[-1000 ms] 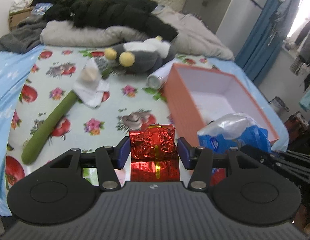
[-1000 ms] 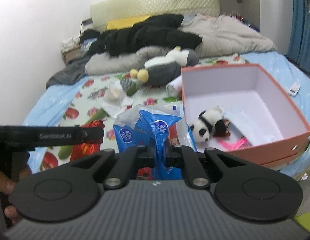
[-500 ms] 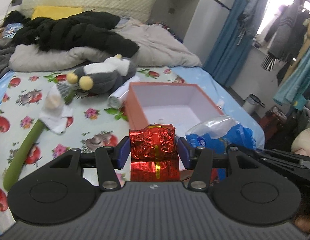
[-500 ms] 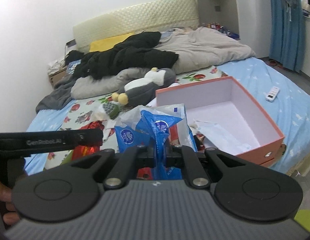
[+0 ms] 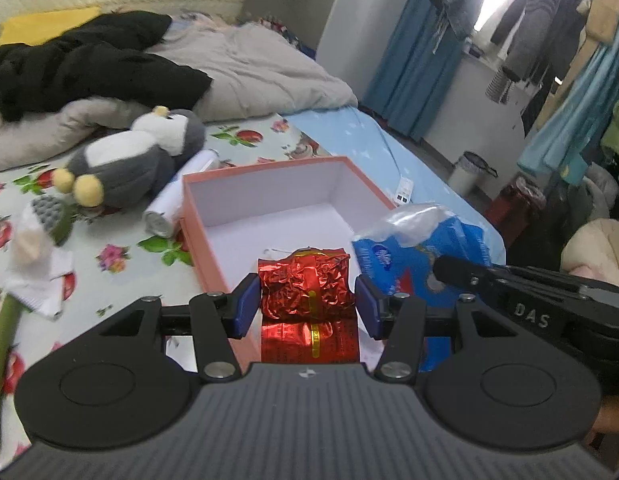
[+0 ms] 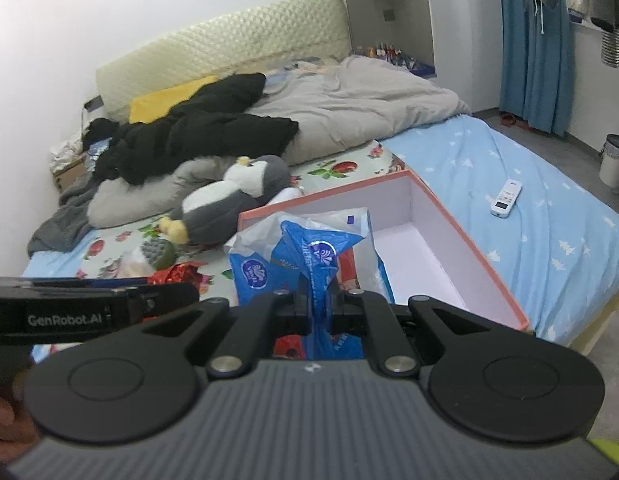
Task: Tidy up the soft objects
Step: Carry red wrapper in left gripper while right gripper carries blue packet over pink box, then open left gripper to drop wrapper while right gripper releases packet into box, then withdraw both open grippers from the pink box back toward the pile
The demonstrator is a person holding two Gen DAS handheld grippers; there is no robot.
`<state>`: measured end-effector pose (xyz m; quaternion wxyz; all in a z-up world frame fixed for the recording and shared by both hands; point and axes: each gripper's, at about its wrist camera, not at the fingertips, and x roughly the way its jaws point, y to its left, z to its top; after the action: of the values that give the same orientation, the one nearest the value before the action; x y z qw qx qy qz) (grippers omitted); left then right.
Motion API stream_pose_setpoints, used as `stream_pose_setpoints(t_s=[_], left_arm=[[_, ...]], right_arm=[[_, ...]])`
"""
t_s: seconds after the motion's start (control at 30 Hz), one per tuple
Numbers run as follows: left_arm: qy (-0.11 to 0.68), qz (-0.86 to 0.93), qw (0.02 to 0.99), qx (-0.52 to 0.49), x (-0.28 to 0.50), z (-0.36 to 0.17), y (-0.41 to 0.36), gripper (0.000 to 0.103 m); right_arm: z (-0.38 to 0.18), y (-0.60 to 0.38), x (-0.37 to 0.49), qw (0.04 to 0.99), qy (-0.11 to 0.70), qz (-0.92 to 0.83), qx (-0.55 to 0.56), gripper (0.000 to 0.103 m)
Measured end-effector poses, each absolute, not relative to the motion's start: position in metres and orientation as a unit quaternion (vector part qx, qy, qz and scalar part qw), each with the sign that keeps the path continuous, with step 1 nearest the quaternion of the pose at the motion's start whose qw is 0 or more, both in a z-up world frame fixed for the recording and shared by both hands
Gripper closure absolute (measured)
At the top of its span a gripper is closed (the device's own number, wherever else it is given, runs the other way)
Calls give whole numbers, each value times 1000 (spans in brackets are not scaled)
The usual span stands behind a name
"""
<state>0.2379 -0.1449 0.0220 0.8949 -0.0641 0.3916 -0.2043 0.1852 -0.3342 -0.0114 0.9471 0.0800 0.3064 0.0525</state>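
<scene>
My left gripper is shut on a crinkled red foil packet, held above the near edge of the open orange box on the bed. My right gripper is shut on a blue-and-white plastic tissue pack, held over the box's near left corner. The pack also shows at the right of the left wrist view. A grey and white penguin plush lies left of the box. The box's white inside is partly hidden by the held things.
A white roll lies against the box's left wall. A white cloth, a green stick, black clothes and a grey duvet lie on the bed. A white remote lies on the blue sheet.
Both grippers have risen and swung right toward the box, each keeping its load. The panda toy seen earlier in the box is now hidden behind the tissue pack.
</scene>
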Motion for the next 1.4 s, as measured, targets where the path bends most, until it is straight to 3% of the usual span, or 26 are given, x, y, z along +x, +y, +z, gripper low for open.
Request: stream_pose_setpoints(t_s=[0.33,0.4,0.47,0.53,0.6,0.9,1.4], left_arm=[[444,-238,861,-75,359,-40,-186,45],[457,-240,854,-61,376,-53,-195,40],[482,-239,841,-54,392,-64,-202,37],[500,-237,831,-58,402,-69,-203,37],[509,-232,827,-54,407,-66,-203,37],[489,-224,842,-48,391,-40,-176,37],[397,-192,895,-69,294,-13,-115,37]], right_arm=[[-75,-363,287,917,387,5,101,91],[-88,-365,304,907,408,-2,107,89],[-100,-368,319,892,437,-15,114,84],[-108,-371,329,879,458,-19,128,63],[-108,-374,332,873,468,-29,134,57],[-87,-361,315,883,455,-25,108,57],[-71,-328,259,920,381,12,90,57]])
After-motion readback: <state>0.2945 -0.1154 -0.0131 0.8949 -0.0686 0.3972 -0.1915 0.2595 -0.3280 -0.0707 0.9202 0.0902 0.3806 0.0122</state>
